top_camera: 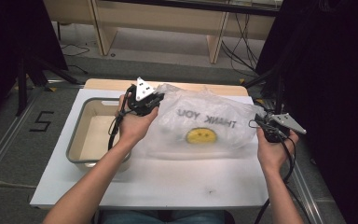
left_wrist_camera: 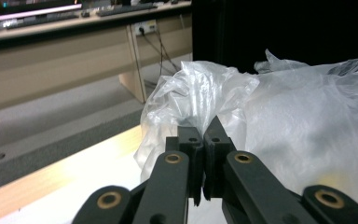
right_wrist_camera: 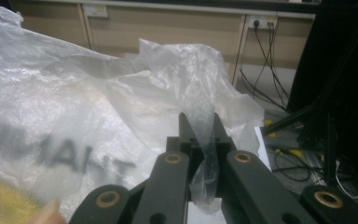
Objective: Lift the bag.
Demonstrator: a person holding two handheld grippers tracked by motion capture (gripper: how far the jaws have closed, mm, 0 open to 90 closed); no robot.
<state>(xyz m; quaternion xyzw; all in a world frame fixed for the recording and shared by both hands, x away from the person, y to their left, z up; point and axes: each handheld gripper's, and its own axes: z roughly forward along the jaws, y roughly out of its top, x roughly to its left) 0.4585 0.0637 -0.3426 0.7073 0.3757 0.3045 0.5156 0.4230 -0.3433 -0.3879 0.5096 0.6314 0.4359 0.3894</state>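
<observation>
At the left of the high view, a shallow grey-rimmed tray (top_camera: pixel 76 135) sits on the white table (top_camera: pixel 168 182), its near corner under the person's left forearm. Just right of it, at centre-left of the frame, the left gripper (top_camera: pixel 154 99) has its jaws closed on the left edge of the plastic bag (top_camera: pixel 205 123); the left gripper view confirms bunched film pinched between the pressed-together tips (left_wrist_camera: pixel 204 135). The translucent bag occupies the middle of the frame, spread above the table, bearing inverted "THANK YOU" lettering and a yellow face print. At the right edge of the bag, the right gripper (top_camera: pixel 257 122) clamps a twisted strand of film, seen in the right gripper view (right_wrist_camera: pixel 203 140).
</observation>
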